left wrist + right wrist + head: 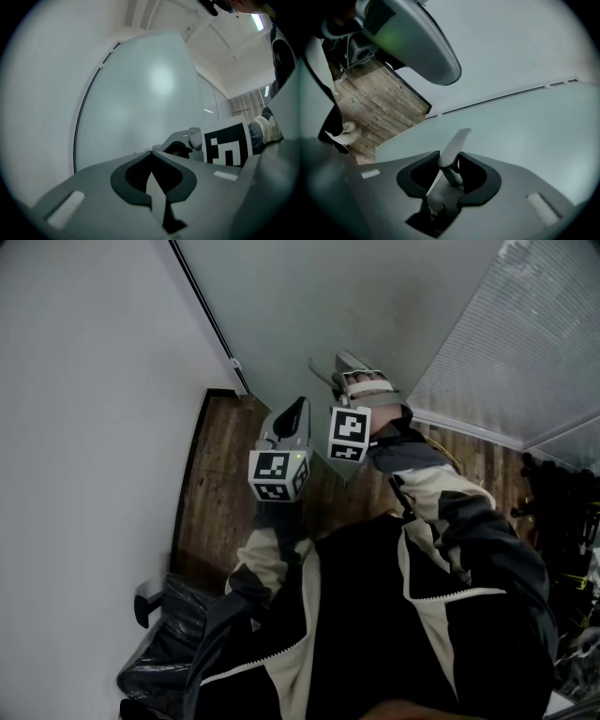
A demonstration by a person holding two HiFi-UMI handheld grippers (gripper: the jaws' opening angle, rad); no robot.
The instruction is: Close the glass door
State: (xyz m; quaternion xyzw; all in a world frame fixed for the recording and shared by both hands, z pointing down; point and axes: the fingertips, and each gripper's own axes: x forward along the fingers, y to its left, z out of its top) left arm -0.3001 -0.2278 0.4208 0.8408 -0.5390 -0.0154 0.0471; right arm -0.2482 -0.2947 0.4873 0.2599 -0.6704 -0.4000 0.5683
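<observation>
The frosted glass door (356,306) stands straight ahead, with its black edge strip (211,320) against the white wall. A silver lever handle (457,140) sticks out of the door. My right gripper (450,157) is shut on the handle, a black pad pressed against each side. In the head view the right gripper (342,371) reaches up to the handle (323,374). My left gripper (295,413) hovers just left of it and lower, held level and shut with nothing in it. In its own view the left gripper (151,152) faces the door (150,93).
A white wall (94,381) runs along the left, and wood floor (220,493) lies below the door. A ribbed panel (506,343) stands to the right. A black bag (169,634) sits at my lower left and dark clutter (562,512) at the right edge.
</observation>
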